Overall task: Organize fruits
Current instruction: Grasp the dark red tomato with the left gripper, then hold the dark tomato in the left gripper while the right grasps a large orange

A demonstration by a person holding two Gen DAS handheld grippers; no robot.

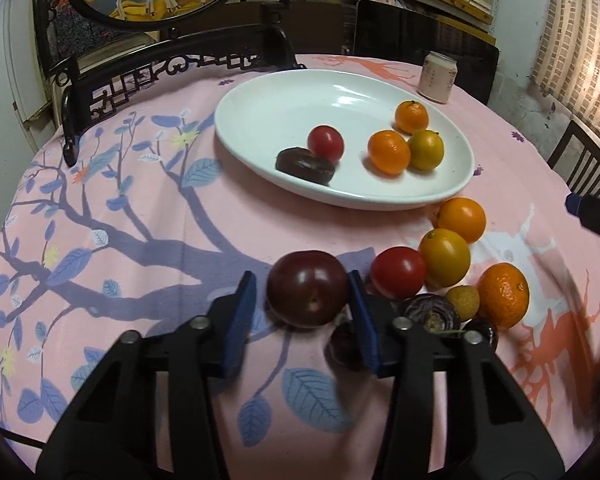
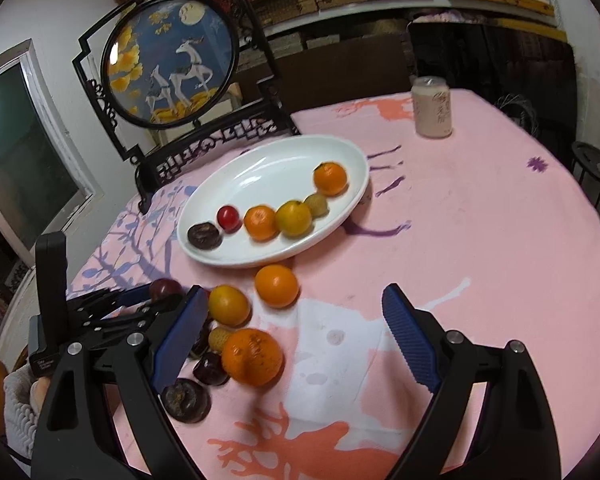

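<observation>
Nearest the left wrist camera, the left claw (image 1: 302,292) stands spread around a dark red plum (image 1: 307,288) that rests on the pink desk (image 1: 140,208); the right blue finger (image 1: 360,312) lies against the plum's side, while the left finger stands slightly apart, so a firm pinch cannot be confirmed. Just right of the plum sits a red tomato (image 1: 398,273), and beside it a loose cluster: a yellow-orange citrus (image 1: 445,257), an orange (image 1: 462,219), a rough-skinned mandarin (image 1: 503,295), a small yellowish fruit (image 1: 463,302) and several dark purple fruits (image 1: 432,312) (partly hidden behind the claw's right finger, so their count is uncertain). From the right wrist camera, the right claw (image 2: 294,330) is spread wide and holds nothing, hovering over the desk just beside the same cluster; its left finger covers part of the dark fruits there. Farther back, a white oval plate (image 1: 260,120) carries a dark flattened fruit (image 1: 305,165), a small red tomato (image 1: 325,143) and three orange-to-yellow citrus fruits (image 1: 389,151); the right view adds a small pale fruit (image 2: 315,204) on it. Beyond the plate stand a pale drink can (image 1: 437,77) and a black-framed deer screen (image 2: 172,64), its top cut off in the left view.
</observation>
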